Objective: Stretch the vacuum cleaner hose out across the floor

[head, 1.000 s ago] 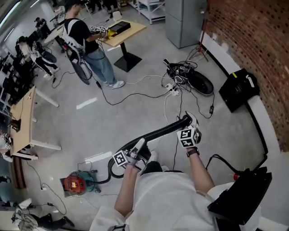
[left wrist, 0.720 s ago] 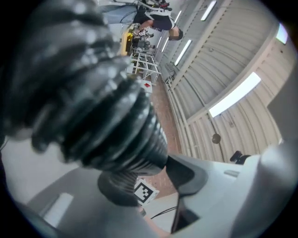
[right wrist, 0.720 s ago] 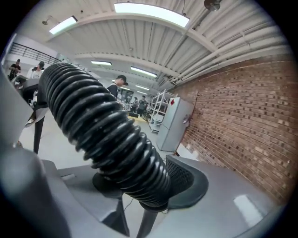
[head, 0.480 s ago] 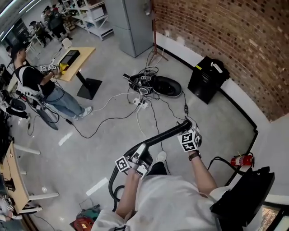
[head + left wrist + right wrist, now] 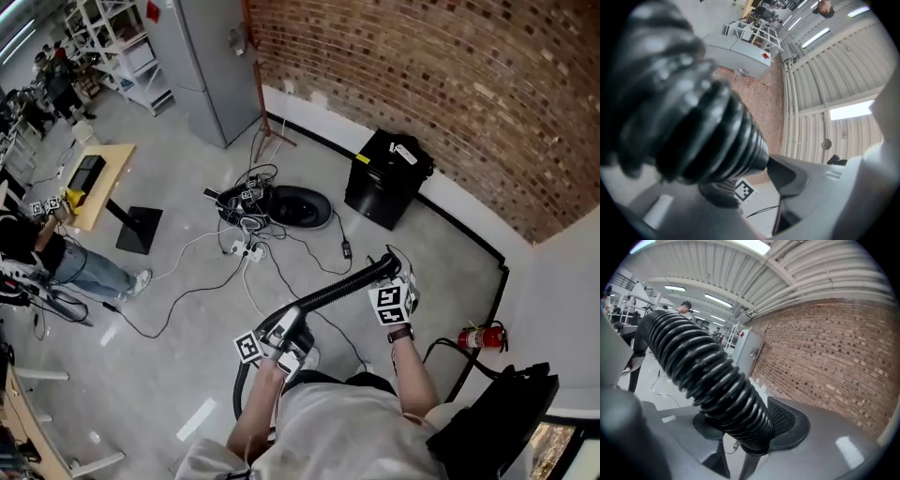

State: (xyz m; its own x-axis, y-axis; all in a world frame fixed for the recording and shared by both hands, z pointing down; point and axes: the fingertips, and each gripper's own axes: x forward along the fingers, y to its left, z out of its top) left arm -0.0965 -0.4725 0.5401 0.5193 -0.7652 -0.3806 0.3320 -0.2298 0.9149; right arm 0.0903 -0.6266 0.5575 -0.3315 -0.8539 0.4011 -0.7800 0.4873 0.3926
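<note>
black ribbed plastic, the vacuum cleaner hose [image 5: 333, 288] spans straight between both grippers, out from the brick wall [image 5: 450, 84]. the left gripper [image 5: 284, 330] is clamped on its corrugated rings; the right gripper [image 5: 388, 269], nearer the wall, pinches it between mesh-textured pads [image 5: 780, 418].

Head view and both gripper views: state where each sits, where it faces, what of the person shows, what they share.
Head view: on the person's head, facing steeply down at the floor; forearms, torso, left tool and right tool clamped on the hose.
Left gripper view: on the left tool, tilted up past the hose to the ceiling; only its jaws.
Right gripper view: on the right tool, facing the brick wall; only its jaws.
Shared: hose and brick wall.
</note>
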